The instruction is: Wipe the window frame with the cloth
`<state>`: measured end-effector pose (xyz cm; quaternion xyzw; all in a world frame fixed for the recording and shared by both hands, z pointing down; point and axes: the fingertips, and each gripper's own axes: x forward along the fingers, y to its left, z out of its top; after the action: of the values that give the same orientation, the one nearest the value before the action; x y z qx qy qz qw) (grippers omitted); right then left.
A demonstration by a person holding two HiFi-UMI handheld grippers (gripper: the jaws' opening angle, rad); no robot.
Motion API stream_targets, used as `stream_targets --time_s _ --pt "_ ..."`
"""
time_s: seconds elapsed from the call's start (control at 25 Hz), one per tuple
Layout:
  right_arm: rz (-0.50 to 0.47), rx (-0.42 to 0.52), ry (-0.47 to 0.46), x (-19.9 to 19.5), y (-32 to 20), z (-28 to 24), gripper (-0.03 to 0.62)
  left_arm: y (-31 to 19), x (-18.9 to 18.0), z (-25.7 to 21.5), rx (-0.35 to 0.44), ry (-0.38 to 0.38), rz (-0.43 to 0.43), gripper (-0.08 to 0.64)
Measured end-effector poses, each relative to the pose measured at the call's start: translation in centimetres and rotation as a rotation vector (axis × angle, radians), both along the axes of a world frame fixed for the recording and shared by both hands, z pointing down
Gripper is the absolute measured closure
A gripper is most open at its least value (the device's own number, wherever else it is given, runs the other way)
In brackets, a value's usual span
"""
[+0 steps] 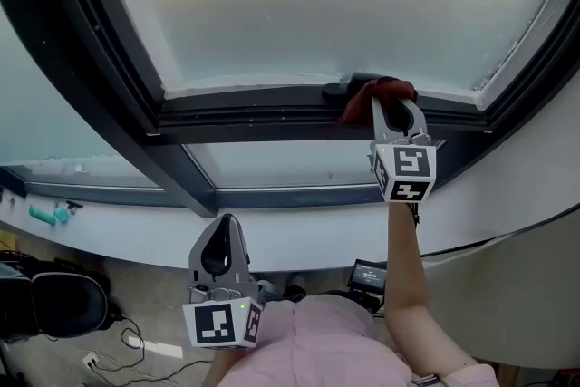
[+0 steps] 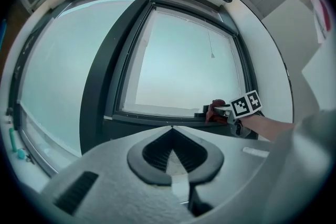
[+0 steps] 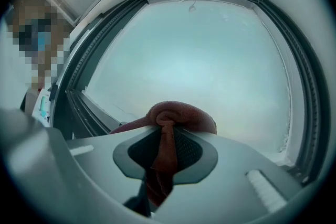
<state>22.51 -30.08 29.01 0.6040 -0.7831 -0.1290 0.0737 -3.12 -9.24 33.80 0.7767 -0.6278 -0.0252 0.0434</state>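
On the bottom rail of the window frame [image 1: 263, 115], toward its right corner: red cloth [image 1: 388, 90], bunched up and touching the dark rail, just beside a small black block [image 1: 337, 91] on the frame. Right gripper [image 1: 391, 104] reaches up to it, arm extended, marker cube facing the camera. Right gripper view: jaws clamped on the cloth [image 3: 176, 115]. A strip of it is pinched between the pads, with the wad bulging out past the tips and frosted glass [image 3: 199, 55] behind.

Left gripper [image 1: 221, 227] hangs low, well apart from the frame, below the white sill [image 1: 136, 227] and near the person's pink shirt [image 1: 317, 344]. Left gripper view: jaws together, tips meeting, nothing held. That view looks up at the frame [image 2: 113, 86], with the right gripper [image 2: 222, 110] and cloth [image 2: 213, 110] small at the pane's lower right corner.

Teal item [image 1: 41, 215] lies at the sill's far left end. Cables [image 1: 136, 349] on the floor at bottom left.
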Motion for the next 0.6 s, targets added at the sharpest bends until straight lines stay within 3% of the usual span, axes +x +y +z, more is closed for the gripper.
stream_targets --time_s 0.28,0.6 --pt "-0.020 0.018 0.049 -0.1 -0.2 -0.2 0.525 -0.5 -0.6 -0.4 0.006 -0.005 -0.020 0.563" --pt "0.034 0.020 0.042 3.4 0.1 0.1 0.525 -0.9 -0.1 -0.1 0.000 -0.006 -0.007 0.563"
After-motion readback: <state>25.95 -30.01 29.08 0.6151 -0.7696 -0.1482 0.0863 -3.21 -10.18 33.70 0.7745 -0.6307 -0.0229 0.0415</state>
